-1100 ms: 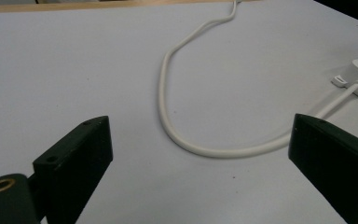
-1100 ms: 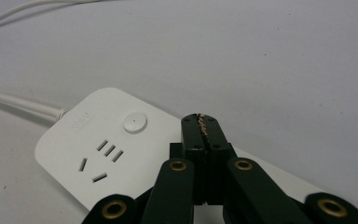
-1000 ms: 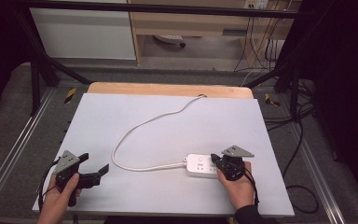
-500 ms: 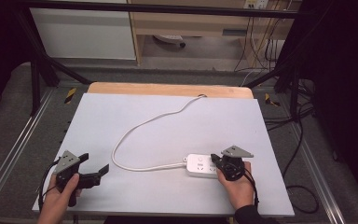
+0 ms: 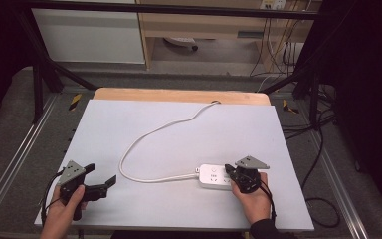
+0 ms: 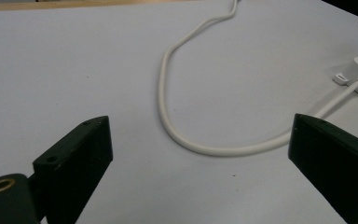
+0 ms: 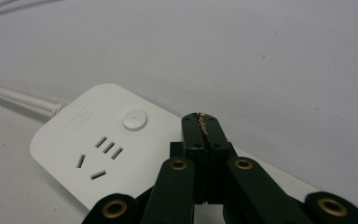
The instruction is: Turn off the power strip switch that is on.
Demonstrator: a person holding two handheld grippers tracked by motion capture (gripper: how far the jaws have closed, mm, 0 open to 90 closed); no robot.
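The power strip (image 5: 215, 177) lies near the front right of the grey table (image 5: 179, 124), its long side across it, directly under the right gripper (image 7: 200, 122), whose jaws are pressed together and empty. It is smooth white plastic with rounded corners; its cable (image 5: 149, 137) curves toward the left gripper (image 5: 99, 179), which has its jaws wide apart.

Power strip (image 7: 121, 149): near end hidden under right gripper (image 7: 200, 122) closed jaws; whether they touch it, cannot tell. Printed mark beside its button too small to read. Cord (image 6: 182, 116) cut by top edge, beyond left gripper (image 6: 200, 154) spread jaws.
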